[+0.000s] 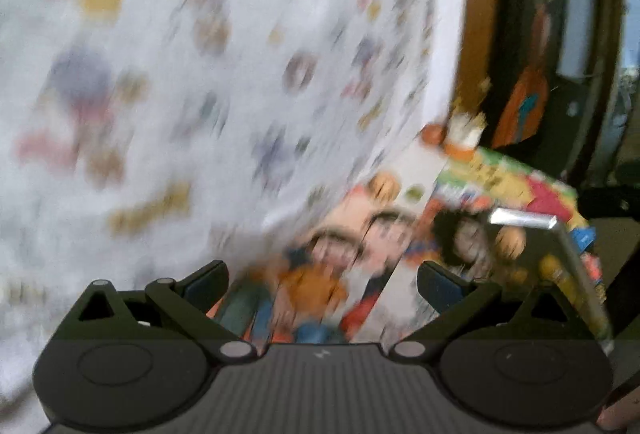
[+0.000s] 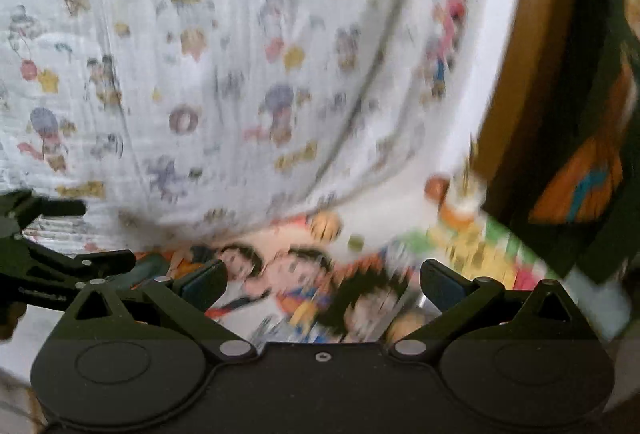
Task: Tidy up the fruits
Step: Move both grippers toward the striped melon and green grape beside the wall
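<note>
Both views are heavily blurred by motion, and I cannot make out any fruit for certain. A small round orange thing [image 1: 433, 133] [image 2: 437, 187] sits beside a white and orange shape at the cloth's edge; what it is cannot be told. My left gripper [image 1: 322, 274] is open with nothing between its fingers, above a sheet printed with cartoon characters [image 1: 320, 274]. My right gripper [image 2: 322, 274] is also open and empty over the same printed sheet [image 2: 304, 274]. The left gripper [image 2: 96, 234] shows as a black shape at the left edge of the right wrist view.
A white cloth with small cartoon prints [image 1: 200, 74] [image 2: 240, 74] fills most of both views. A colourful printed box or book [image 1: 520, 186] [image 2: 492, 246] lies to the right, with a shiny metal edge [image 1: 524, 219] near it. A brown wooden frame [image 1: 478, 14] [image 2: 540, 34] and dark furniture stand at the right.
</note>
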### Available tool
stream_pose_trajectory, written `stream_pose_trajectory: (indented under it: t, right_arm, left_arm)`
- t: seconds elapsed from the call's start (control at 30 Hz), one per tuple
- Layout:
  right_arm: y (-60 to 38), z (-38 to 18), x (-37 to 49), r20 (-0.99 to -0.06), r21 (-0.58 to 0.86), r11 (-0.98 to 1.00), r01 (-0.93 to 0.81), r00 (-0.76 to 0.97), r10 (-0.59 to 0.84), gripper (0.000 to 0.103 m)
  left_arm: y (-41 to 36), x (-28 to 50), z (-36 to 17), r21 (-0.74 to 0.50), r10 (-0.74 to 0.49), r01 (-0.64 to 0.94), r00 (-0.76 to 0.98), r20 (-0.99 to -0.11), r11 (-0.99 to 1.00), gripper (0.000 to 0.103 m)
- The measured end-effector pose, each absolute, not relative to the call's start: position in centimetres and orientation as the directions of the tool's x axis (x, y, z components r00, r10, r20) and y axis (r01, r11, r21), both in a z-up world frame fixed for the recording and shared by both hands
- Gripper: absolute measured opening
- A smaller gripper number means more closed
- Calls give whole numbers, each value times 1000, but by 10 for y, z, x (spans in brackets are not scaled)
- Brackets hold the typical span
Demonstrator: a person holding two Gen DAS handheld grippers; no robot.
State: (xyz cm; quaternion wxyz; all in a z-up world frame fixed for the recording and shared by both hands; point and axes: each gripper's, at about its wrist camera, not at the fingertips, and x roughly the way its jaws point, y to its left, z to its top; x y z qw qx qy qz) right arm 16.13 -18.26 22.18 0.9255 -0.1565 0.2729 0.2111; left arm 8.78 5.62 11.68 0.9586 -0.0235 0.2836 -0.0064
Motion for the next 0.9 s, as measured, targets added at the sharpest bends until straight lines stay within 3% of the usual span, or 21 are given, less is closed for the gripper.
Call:
stream_pose_trajectory:
  t: [0.13, 0.33, 0.5, 0.9]
  right_arm:
    - [-197, 230, 190, -536, -180, 777, -603, 723, 436, 102]
    - [-198, 195, 238, -535, -337, 676, -655, 724, 435, 102]
    - [-195, 149, 293, -589, -404, 576, -711, 684, 431, 102]
    - [-196, 38, 404, -724, -202, 665, -719, 567, 393, 98]
  left_arm:
    - [45, 111, 142, 2, -118, 132, 894, -433, 991, 103]
    - [9, 157, 128, 290, -106, 207, 939, -328, 935, 103]
    - [-15, 200, 96, 387, -162, 310, 915, -370, 868, 103]
    - [-42, 306, 9, 509, -162, 448, 845, -510, 735, 103]
